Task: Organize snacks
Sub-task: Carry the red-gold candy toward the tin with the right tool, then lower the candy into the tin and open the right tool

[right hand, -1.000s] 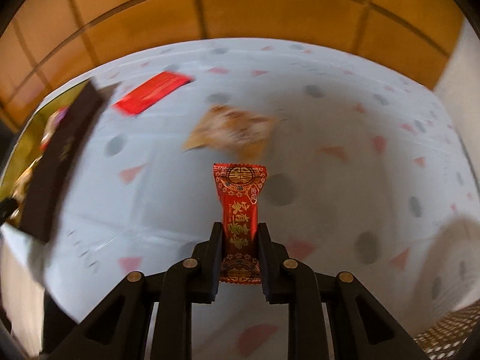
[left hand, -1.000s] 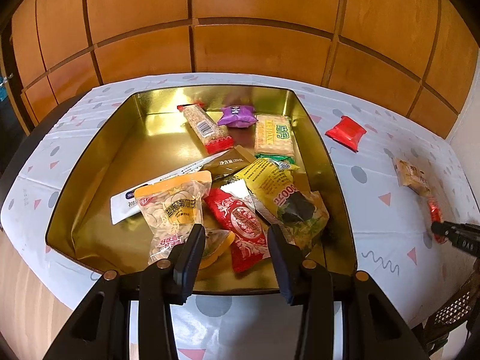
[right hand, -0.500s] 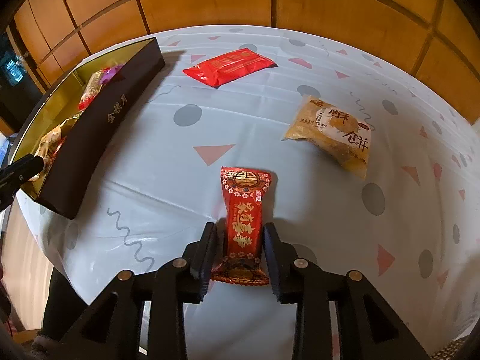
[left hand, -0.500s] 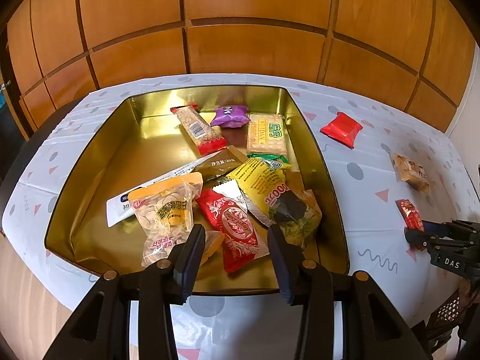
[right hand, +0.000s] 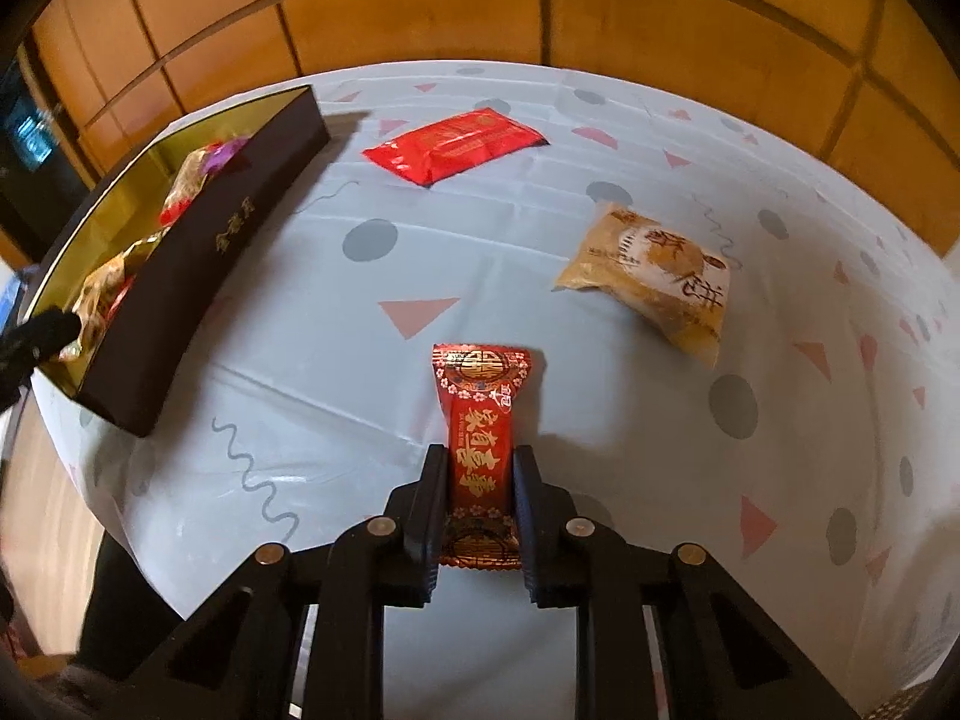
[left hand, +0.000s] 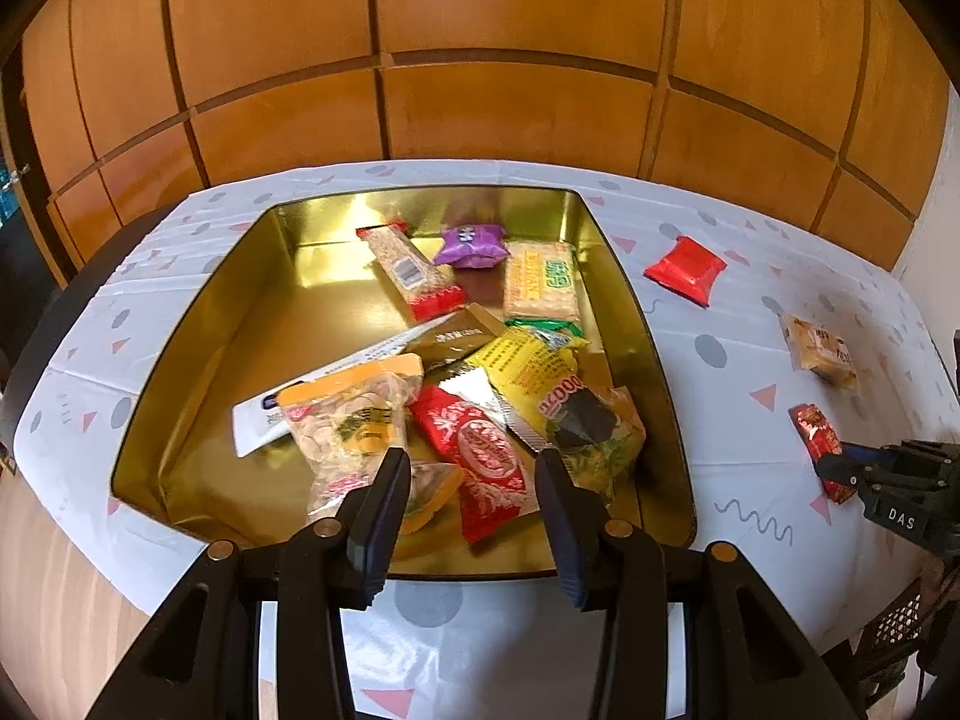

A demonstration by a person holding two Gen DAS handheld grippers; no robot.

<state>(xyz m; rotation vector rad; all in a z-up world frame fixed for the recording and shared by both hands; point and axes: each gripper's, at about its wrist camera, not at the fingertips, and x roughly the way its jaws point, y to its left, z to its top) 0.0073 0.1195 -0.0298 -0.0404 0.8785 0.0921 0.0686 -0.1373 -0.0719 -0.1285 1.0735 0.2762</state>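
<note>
The right gripper [right hand: 480, 474] is clamped on a narrow red candy packet [right hand: 480, 420] with gold characters, its two black pads pressing the wrapper's long sides while the packet's far end sticks out over the patterned tablecloth [right hand: 300, 324]. Taking the gold tin [left hand: 672, 420] as the landmark, this held packet sits well off the tin's right side, toward the near edge of the table. The left gripper [left hand: 471, 483] hovers over the tin's near rim with its jaws apart and nothing between them, the fingers [left hand: 384, 498] framing the heap of snacks below. Nearest in that heap, at the tin's front, lie a clear bag of pale nuts with an orange top [left hand: 354, 414], a red wrapper with white lettering [left hand: 480, 456] and a yellow packet [left hand: 540, 384] overlapping a bag of dark and green pieces [left hand: 600, 438]. A long white sachet [left hand: 336, 384] and a brown sachet [left hand: 462, 336] lie across the tin's middle. Toward the tin's back wall are a cereal bar with red ends [left hand: 411, 273], a purple candy [left hand: 471, 246] and a cracker pack with green print [left hand: 543, 285]. Outside the tin on its right, a tan pastry packet [right hand: 654, 276] rests on the cloth beyond the held candy, and a flat red packet [right hand: 456, 144] lies farther still, near the tin's far right corner. Wooden wall panels [left hand: 480, 60] rise behind the table.
</note>
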